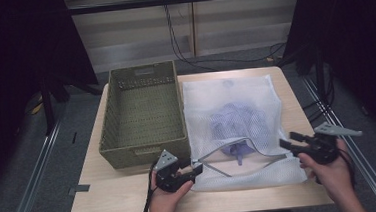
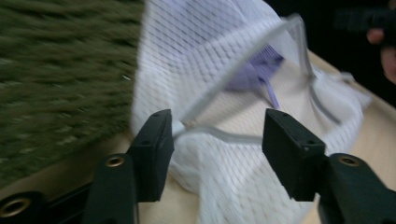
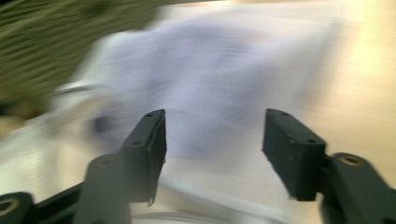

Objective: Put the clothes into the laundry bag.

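White mesh is what matters: the bag (image 1: 237,127) lies flat on the surface (image 1: 102,202), just right of the basket (image 1: 144,114), with a purple garment (image 1: 237,120) bunched inside it. Its mouth, rimmed by a grey zipper band (image 1: 249,147), faces you along the near edge and gapes a little.

Your left gripper (image 1: 193,170) sits at the mouth's left corner. In the left gripper view the fingers (image 2: 154,149) stand apart, gripping nothing, and the corner where the band's two runs meet lies right between them, touching or nearly touching the left pad. From there the band runs ahead and to the right of those fingers, away from the basket wall on their left.

Your right gripper (image 1: 285,143) hovers at the mouth's far right end, fingers (image 3: 289,149) spread wide and empty in the right gripper view; that view is blurred, so I cannot tell how close the cloth lies beneath them. The bag is ahead of them and to their left.

The mouth's long axis runs from one gripper to the other, across the near edge. I judge the left is nearer a hold: its fingers already straddle the corner, while the right has to find the band. The garment sits beyond the mouth, ahead of both.
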The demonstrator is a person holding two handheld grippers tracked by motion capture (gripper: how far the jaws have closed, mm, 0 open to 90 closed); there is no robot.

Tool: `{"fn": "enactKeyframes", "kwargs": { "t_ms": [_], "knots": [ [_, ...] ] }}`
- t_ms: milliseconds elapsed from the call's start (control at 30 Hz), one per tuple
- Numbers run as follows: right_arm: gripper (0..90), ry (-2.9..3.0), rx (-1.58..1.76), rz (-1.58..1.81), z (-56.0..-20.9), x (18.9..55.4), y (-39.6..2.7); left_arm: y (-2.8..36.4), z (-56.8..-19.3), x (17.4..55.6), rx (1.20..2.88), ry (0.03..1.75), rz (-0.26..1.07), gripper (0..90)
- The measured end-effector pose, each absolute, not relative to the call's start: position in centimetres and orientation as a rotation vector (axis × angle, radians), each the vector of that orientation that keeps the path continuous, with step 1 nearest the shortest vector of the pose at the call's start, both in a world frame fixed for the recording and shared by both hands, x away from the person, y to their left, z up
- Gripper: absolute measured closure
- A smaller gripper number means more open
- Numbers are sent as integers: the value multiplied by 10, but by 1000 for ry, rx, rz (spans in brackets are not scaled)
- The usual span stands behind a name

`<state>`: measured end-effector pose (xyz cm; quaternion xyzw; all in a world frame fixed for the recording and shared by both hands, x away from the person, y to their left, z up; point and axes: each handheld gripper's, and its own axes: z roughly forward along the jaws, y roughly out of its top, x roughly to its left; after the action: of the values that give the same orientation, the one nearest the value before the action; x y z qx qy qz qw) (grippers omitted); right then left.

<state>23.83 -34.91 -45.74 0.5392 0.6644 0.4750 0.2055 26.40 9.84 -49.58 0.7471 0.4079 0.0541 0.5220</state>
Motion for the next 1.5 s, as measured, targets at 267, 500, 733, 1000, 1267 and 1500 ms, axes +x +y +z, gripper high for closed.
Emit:
{"fn": "enactKeyframes", "kwargs": {
  "t_ms": [267,500,733,1000,1267,1500],
  "knots": [
    [285,1903,1734,975,-504,254,-354,79,-508,268,1914,1036,144,457],
    [804,1896,1656,942,-507,251,-343,72,-510,271,2005,969,74,752],
    [900,1714,1655,1187,-471,244,-368,94,-501,275,1832,1020,39,900],
    [900,1757,1682,1095,-490,244,-379,97,-509,274,1902,993,-9,820],
    [365,1793,1510,1274,-478,238,-363,94,-503,275,1823,977,29,498],
    [285,2043,1164,1263,-464,246,-268,79,-496,260,1896,971,173,520]
  ]
}}
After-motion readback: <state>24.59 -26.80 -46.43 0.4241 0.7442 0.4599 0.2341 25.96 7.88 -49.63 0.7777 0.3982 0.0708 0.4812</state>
